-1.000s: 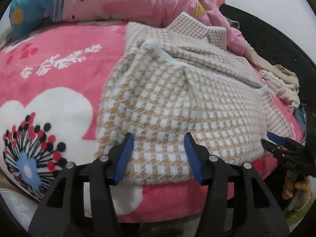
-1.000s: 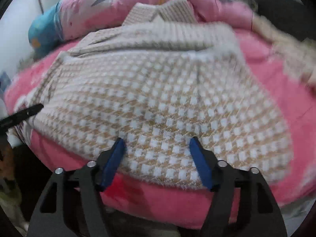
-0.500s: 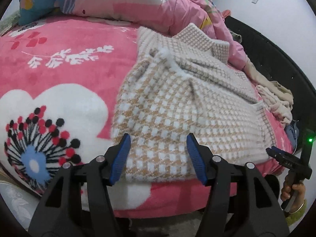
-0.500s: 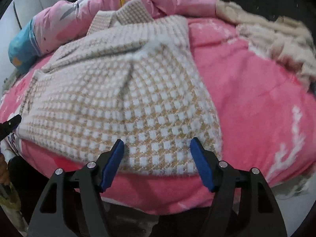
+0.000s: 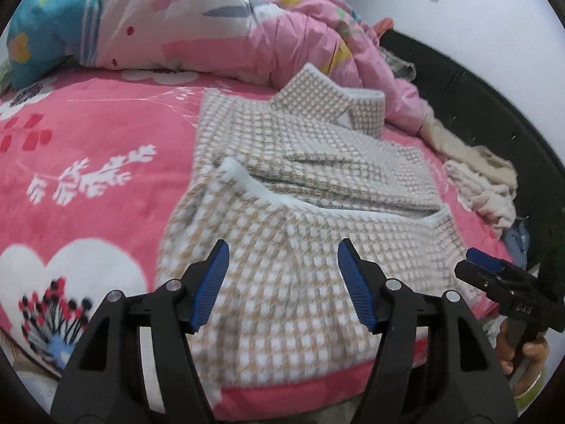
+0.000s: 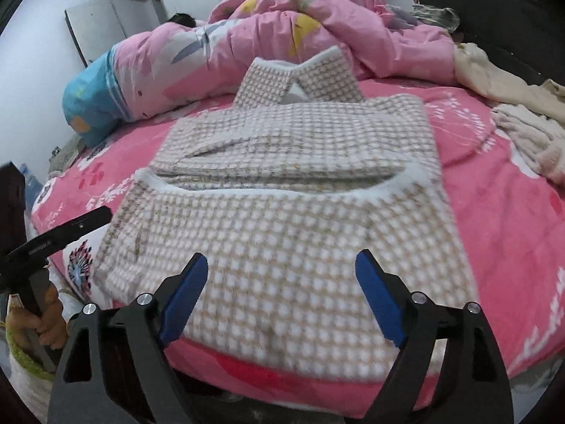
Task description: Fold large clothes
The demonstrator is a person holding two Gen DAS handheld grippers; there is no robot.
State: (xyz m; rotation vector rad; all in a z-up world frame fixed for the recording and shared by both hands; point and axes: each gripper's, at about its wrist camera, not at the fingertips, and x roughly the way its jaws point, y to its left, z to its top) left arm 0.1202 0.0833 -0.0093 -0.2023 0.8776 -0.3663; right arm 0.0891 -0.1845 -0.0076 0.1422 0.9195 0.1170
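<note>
Checked knit coat (image 5: 300, 282) lies crosswise just ahead of my left gripper (image 5: 282, 282) and right gripper (image 6: 282, 296); both fingers opening, empty.

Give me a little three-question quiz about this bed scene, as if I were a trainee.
1. True or false: the left gripper is clamped on the checked coat.
2. Which way does the coat's collar point: A) toward the pink quilt, B) toward the grippers?
3. What lies on the pink floral blanket, to the right of the coat in the right wrist view?

Key: 1. False; its jaws are opening and hold nothing. 2. A. 3. A heap of cream clothes.
</note>
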